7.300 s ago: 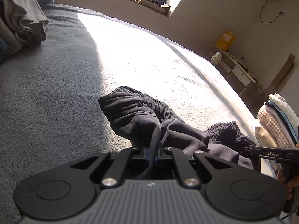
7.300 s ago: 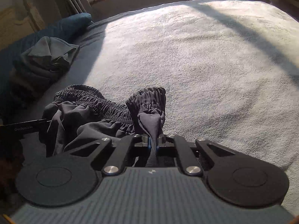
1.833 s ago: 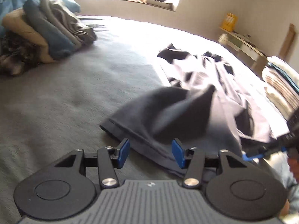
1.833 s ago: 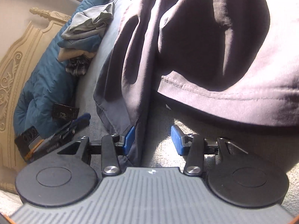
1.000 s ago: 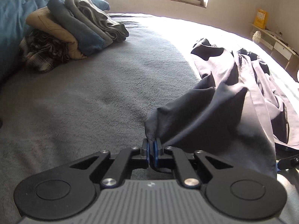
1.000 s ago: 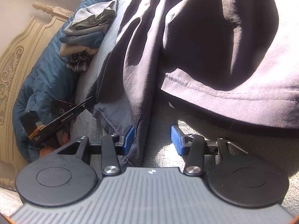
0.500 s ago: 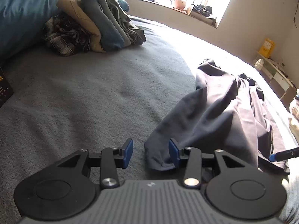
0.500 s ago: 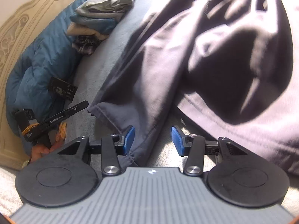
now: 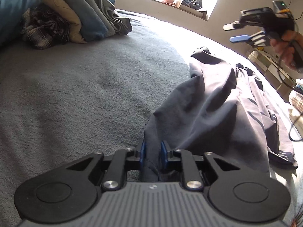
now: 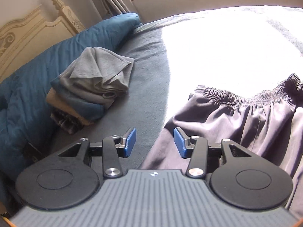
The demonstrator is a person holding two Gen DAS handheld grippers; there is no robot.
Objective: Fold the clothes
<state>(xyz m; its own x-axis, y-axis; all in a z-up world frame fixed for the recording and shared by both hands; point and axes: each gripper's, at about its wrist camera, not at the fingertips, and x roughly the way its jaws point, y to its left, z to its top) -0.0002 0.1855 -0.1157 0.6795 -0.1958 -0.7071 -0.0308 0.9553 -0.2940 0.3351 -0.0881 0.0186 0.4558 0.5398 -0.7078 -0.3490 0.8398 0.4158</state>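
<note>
Left hand-held gripper (image 9: pixel 152 153) has just closed, pinching trousers (image 9: pixel 217 113) hem at near edge; right hand-held gripper (image 10: pixel 155 144) spread, empty, raised; bed (image 9: pixel 75 94) bare leftward.

One pair of dark trousers (image 9: pixel 217 109) lies on one bed (image 9: pixel 75 94); one stack of folded clothes (image 10: pixel 90 90) sits by one blue quilt (image 10: pixel 28 94); two grippers show, left (image 9: pixel 153 151) and right (image 10: pixel 155 141).
</note>
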